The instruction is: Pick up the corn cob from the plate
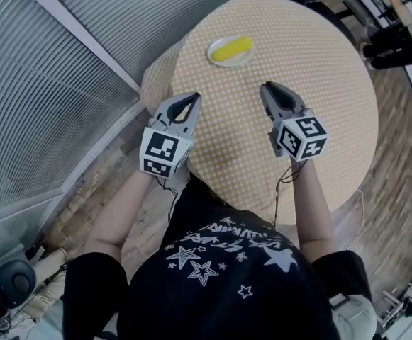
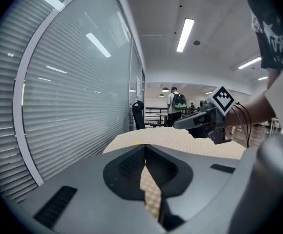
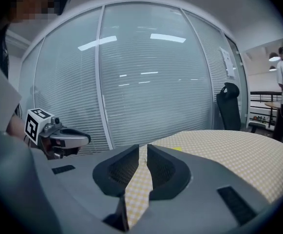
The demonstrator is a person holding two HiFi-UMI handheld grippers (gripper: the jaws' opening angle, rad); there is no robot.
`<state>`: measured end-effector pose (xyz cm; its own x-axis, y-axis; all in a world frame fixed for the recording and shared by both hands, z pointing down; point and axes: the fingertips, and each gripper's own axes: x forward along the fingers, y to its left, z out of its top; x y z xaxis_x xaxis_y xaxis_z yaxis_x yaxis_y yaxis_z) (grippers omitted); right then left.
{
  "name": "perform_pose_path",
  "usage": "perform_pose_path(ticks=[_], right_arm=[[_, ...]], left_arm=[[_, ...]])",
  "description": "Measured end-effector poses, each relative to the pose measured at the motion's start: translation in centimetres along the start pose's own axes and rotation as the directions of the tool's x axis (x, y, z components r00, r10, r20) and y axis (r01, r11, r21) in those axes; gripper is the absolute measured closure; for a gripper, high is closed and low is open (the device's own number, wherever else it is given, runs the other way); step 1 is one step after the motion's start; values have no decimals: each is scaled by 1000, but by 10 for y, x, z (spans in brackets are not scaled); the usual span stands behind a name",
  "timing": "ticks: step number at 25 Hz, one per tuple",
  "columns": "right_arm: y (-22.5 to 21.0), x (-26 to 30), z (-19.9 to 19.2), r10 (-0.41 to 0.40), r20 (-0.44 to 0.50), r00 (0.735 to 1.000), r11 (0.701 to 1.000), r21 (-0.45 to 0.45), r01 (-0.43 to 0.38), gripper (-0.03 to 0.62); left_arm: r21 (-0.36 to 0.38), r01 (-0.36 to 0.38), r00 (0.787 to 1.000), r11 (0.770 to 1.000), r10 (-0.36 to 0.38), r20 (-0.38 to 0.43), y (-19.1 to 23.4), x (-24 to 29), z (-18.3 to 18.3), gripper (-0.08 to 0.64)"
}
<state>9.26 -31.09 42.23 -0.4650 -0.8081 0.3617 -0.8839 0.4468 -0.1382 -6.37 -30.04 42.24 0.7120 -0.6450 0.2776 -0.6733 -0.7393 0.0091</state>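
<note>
A yellow corn cob (image 1: 232, 48) lies on a small pale plate (image 1: 215, 57) at the far side of a round table with a checked cloth (image 1: 333, 83). My left gripper (image 1: 192, 98) and right gripper (image 1: 267, 88) hover side by side over the table's near half, both short of the plate and pointing toward it. Both are shut with nothing between their jaws. In the left gripper view the jaws (image 2: 143, 148) meet at the tips, and the corn cob (image 2: 136, 143) shows as a yellow speck just beyond them. In the right gripper view the jaws (image 3: 142, 147) are closed too, and the corn cob (image 3: 176, 149) lies ahead to the right.
A curved glass wall with blinds (image 1: 42, 98) runs close along the table's left side. A black office chair (image 2: 139, 113) stands beyond the table, and a person with a backpack (image 2: 175, 104) stands far off. Wooden floor (image 1: 397, 140) surrounds the table.
</note>
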Motion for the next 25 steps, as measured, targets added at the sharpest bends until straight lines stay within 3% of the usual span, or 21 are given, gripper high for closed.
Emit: perform_pose_path(ticks=[5,8,11,15,18,22,25], right_arm=[[-23,49,5,11,-69,998,998,-62,-16,541],[-33,75,-1,-3,-159,987,986,-165,-24,541],[-38,103,-10,-4,-256,967,954,-290,-73,527],[-42,135,-22,21,-372,928,899,-399,-180,452],[-46,154,-32,8,-442,897,834,-492,-250,381],[-50,176,-47,-47,-512,858,674,-650,-351,325],[-56,191,-56,-79,-556,828,593,-694,-409,313]], left_arm=[[-34,-45,999,998,46,15,28,34,-10,554],[-41,-42,999,998,42,-4,40,48,-20,554],[-48,-32,999,998,31,-24,54,60,-30,554],[-77,-39,999,996,37,-34,74,77,-40,554],[-96,-47,998,994,43,-40,83,88,-43,554],[-117,-50,998,992,45,-44,88,97,-49,554],[-131,-52,998,990,45,-53,90,101,-56,554]])
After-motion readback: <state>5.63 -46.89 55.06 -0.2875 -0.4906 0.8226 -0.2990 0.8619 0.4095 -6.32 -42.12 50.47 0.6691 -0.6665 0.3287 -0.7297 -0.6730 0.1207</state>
